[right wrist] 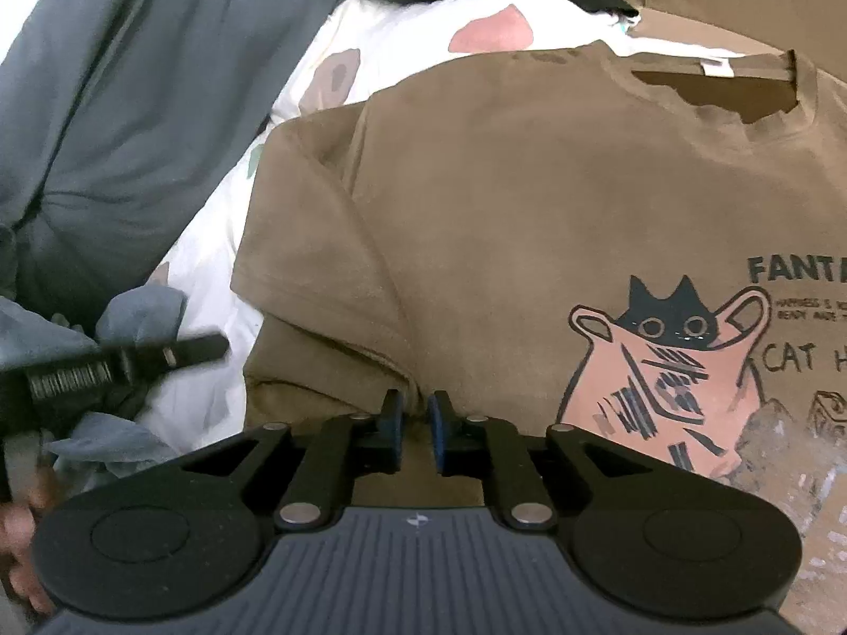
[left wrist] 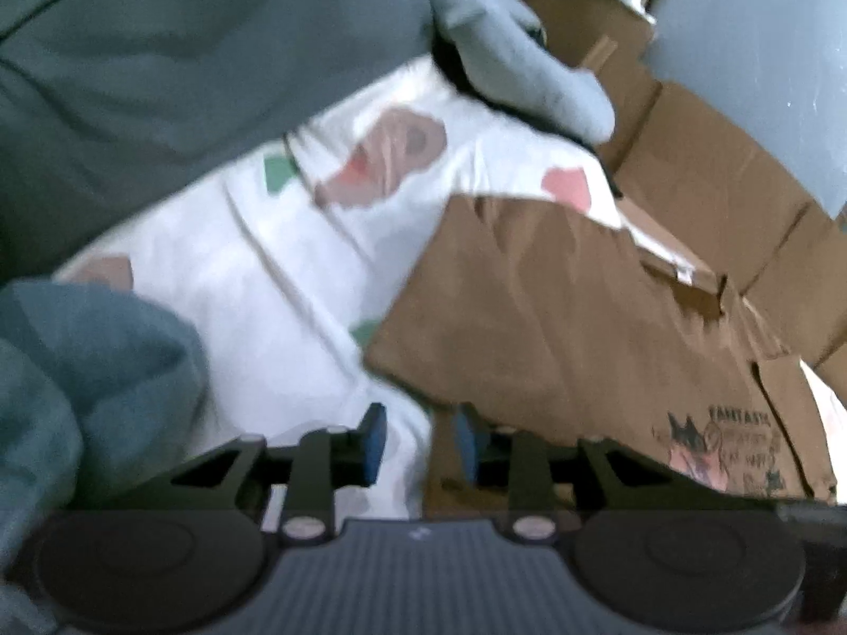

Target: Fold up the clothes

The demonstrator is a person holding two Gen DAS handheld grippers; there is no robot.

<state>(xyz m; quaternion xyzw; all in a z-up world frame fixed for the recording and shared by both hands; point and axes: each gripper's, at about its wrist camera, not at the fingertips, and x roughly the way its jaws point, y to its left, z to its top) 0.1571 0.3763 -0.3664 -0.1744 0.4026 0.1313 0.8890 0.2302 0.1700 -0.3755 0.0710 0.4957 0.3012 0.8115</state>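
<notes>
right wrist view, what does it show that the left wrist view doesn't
Only the right wrist view: the brown t-shirt's neckline and label, its full cat print, and the left gripper at the left edge. Only the left wrist view: flattened cardboard beyond the shirt. Both: the shirt, the white patterned sheet and the dark grey cover.

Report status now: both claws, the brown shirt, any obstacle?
Left claw open, empty. Right claw slightly open, empty. Brown shirt lies flat, unfolded. Grey garment beside it.
</notes>
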